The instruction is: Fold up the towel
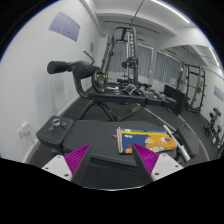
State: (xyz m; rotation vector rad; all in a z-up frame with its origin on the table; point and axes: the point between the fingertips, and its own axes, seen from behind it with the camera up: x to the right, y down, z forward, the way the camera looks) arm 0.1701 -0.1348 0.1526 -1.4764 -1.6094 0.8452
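Gripper (113, 163) fingers spread wide apart, magenta pads (78, 157) holding nothing and touching nothing. Just beyond the fingers, on the near part of a dark table (100, 135), sits a folded towel (143, 139), yellow and orange with blue marks, slightly right of centre and not between the pads; a dark flat object (52, 127) lies far left on the same surface. Room behind is a gym: exercise bike (85, 80) on the left, cable rack machine (125, 55) at the far wall, more equipment (188, 85) on the right, white walls with a framed picture (65, 24).

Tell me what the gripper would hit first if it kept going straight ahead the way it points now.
Probably the folded yellow towel lying just ahead of the gripper, whose jaws stand open with nothing between them. It rests on the dark bench; depth is hard to judge.
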